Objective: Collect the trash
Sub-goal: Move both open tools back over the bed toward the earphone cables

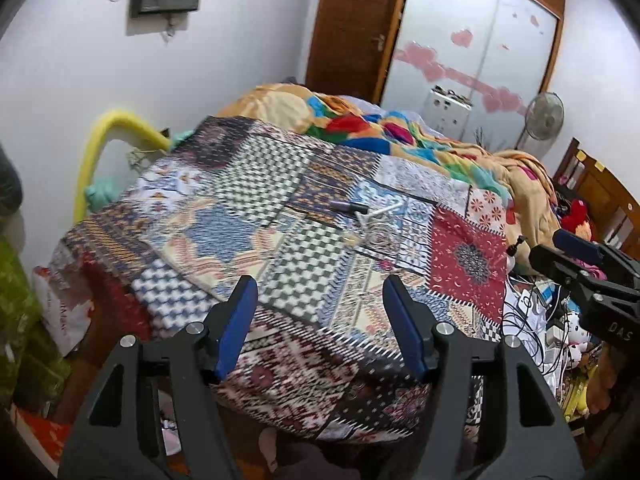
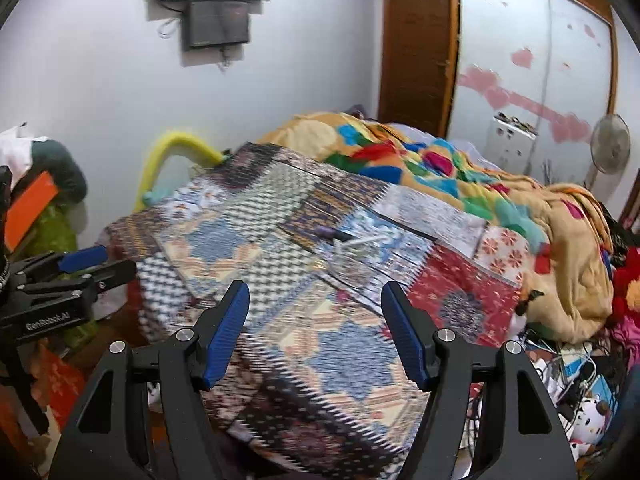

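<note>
Well, far across the patchwork bedspread [image 1: 224, 216] lies blurred trash [image 1: 366, 220]: dark marker, white sticks; both claws, left gripper [image 1: 320, 320] and right gripper [image 2: 316, 328], gape released

dark marker [image 1: 347, 207] and white scraps [image 1: 378, 222] lying mid-bedspread [image 1: 224, 200].

Open patchwork bedspread [image 1: 280, 216] ahead, heaped blanket [image 1: 400, 128] behind, right-side clutter [image 1: 552, 320]

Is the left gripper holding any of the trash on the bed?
No, the left gripper is open with nothing between its blue pads, and the small trash pile lies farther up the patchwork bedcover.
</note>
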`<state>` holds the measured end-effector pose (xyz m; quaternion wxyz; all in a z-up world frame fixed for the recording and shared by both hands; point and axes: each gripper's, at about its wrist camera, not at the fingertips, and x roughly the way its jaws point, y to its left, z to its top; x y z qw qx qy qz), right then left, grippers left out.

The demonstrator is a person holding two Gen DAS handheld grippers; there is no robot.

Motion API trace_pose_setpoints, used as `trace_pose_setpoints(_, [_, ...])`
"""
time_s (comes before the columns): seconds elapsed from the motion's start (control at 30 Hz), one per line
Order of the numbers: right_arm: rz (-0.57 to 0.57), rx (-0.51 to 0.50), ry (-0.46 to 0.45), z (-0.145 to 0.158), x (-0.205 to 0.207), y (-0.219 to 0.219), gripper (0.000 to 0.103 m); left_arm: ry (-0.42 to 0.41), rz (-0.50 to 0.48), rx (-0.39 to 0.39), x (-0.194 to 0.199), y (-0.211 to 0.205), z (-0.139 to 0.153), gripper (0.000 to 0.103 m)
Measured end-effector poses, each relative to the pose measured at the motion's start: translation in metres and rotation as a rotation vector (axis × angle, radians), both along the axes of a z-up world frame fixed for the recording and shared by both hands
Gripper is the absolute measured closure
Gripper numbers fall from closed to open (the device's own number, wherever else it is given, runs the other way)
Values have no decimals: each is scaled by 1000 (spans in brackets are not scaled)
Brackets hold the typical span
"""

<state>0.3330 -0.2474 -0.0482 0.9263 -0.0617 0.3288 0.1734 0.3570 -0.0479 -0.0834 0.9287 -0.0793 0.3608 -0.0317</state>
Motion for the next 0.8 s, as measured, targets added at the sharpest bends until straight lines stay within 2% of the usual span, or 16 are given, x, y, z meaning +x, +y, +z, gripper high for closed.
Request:
trace_pose_setpoints(0.33, [-59,41,196,-69,80,-39,38,106,-57,19,89,-26,-59,39])
trace_pose_setpoints(0.6, [-65,39,277,-120,142,-30,38,182,-61,11,151,-22,-113,39])
trace_pose_setpoints(0.8, [-47,95,363,-156,199,-15,38,218,-81,16,184,-24,-148,39])
